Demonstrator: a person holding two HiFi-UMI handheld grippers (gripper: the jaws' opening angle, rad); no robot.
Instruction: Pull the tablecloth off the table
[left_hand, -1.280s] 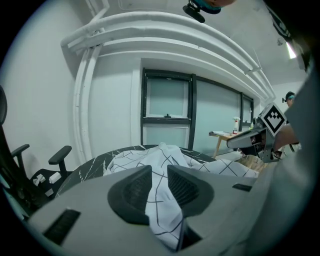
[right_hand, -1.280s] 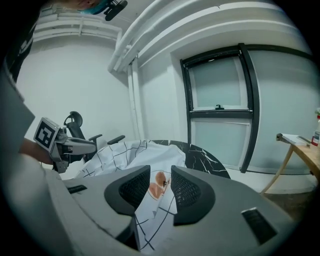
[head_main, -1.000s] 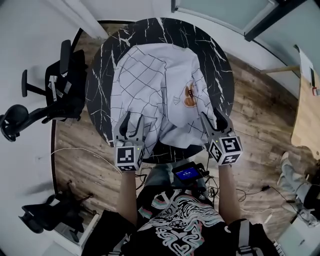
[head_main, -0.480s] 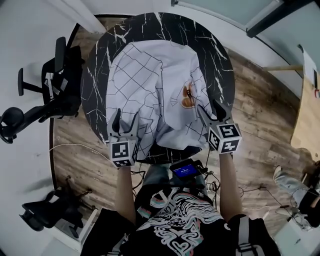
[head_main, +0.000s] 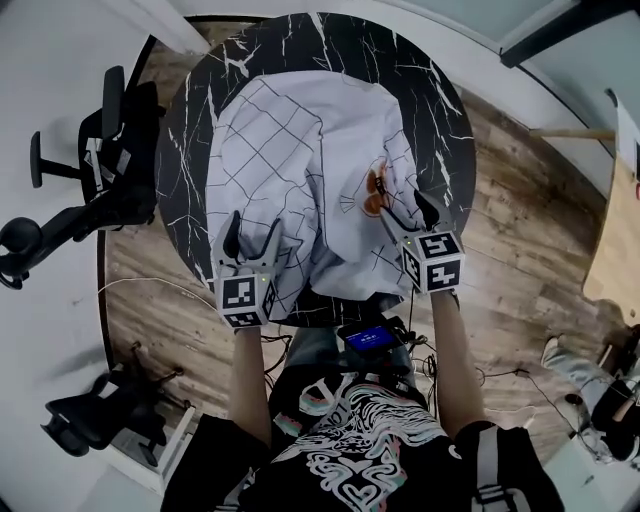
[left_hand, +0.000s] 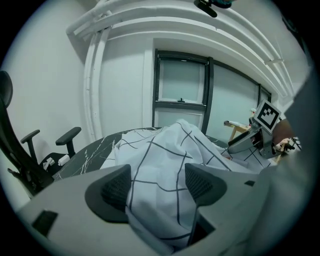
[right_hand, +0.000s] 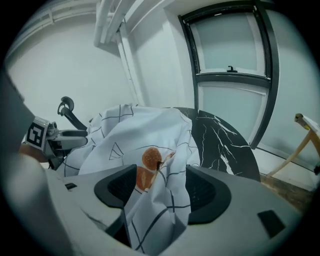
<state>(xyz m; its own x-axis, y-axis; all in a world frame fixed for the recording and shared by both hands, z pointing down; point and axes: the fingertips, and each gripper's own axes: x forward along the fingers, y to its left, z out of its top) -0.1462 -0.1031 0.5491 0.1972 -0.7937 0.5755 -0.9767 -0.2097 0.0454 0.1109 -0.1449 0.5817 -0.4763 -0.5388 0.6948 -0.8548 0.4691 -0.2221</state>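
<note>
The cloth (head_main: 300, 150) is lying bunched in a heap on the round table (head_main: 190, 130), gathered toward the near edge. The table's far, left and right margins are showing bare dark marble. The left gripper (head_main: 252, 228) is standing at the near-left of the heap with its jaws spread; they have just been opening, and a fold of cloth is lying loose between the pads (left_hand: 112, 187), not pinched. The right gripper (head_main: 405, 212), at the near-right beside an orange print (head_main: 375, 195), is likewise spread, its jaws having just been opening, with a fold resting slack between them. Judgement: the cloth is crumpled up but is sitting almost wholly on the table. The pull-off itself is remaining to be done, and neither gripper is holding the cloth at present.
</note>
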